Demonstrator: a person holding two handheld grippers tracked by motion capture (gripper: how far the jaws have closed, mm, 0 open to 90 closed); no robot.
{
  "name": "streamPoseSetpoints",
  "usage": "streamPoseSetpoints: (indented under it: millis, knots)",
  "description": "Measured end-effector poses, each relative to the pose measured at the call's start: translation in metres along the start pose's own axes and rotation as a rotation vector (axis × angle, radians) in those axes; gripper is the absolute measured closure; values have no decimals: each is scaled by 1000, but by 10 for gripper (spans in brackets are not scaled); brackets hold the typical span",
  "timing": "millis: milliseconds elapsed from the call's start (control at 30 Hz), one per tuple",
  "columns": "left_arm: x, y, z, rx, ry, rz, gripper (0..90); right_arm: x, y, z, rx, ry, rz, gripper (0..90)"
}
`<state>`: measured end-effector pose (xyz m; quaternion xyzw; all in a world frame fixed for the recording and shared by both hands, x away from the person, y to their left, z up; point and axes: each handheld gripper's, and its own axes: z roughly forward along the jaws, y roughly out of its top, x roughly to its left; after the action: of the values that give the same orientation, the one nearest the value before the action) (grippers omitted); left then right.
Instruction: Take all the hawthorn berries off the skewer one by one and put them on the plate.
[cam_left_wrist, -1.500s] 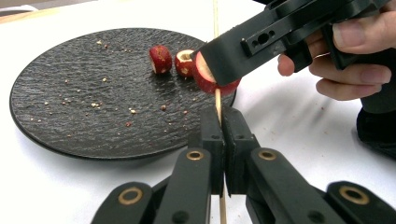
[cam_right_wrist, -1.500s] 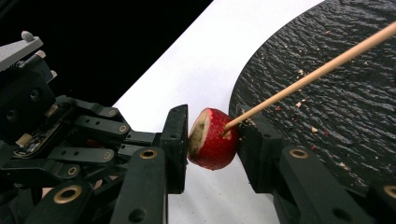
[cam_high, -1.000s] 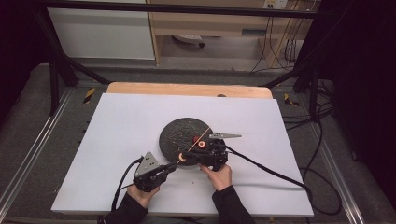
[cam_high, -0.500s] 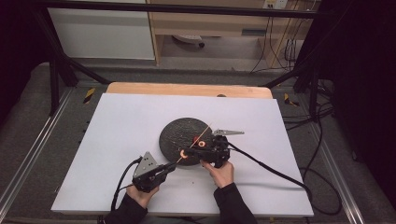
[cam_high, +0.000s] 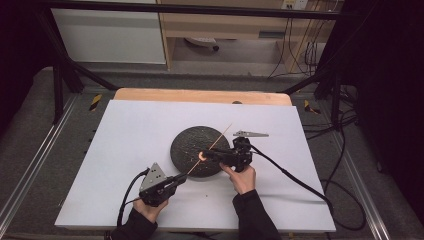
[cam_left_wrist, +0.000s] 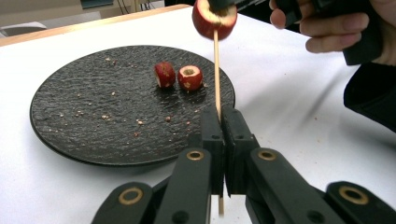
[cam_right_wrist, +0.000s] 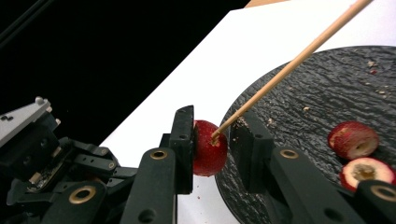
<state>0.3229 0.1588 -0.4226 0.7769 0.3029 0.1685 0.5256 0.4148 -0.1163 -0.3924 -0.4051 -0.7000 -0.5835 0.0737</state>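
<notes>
A thin wooden skewer (cam_left_wrist: 217, 70) slants up from my left gripper (cam_left_wrist: 222, 114), whose jaws are shut on its lower end. A red cored fruit piece (cam_right_wrist: 209, 147) is threaded on the skewer, and my right gripper (cam_right_wrist: 212, 135) is shut on that piece from both sides. In the high view the right gripper (cam_high: 204, 154) holds the fruit over the near part of the black round plate (cam_high: 197, 140), and the left gripper (cam_high: 184, 176) sits just off the plate's near edge. Two more red fruit pieces (cam_left_wrist: 164, 74) (cam_left_wrist: 190, 77) lie side by side on the plate.
The plate (cam_left_wrist: 93, 107), strewn with crumbs, rests on a white sheet (cam_high: 130, 130) covering the table. A wooden edge (cam_high: 200, 95) runs along the far side. Black cables (cam_high: 295, 177) trail from both grippers toward the near and right edges.
My right gripper has lifted a little with the fruit piece on the skewer, and the skewer's far end has tilted. The left gripper has stayed put.
</notes>
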Motion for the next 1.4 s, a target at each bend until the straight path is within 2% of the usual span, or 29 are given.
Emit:
streamPoseSetpoints:
  millis: [467, 1000, 1400]
  knots:
    - [-4, 4, -3, -1, 20, 21, 889, -2, 6, -3, -1, 13, 5, 713]
    - [-3, 3, -9, -5, 17, 26, 889, -7, 24, -16, -47, -22, 13, 711]
    - [-3, 2, -13, -9, 9, 33, 889, -10, 36, -27, -61, -40, 12, 709]
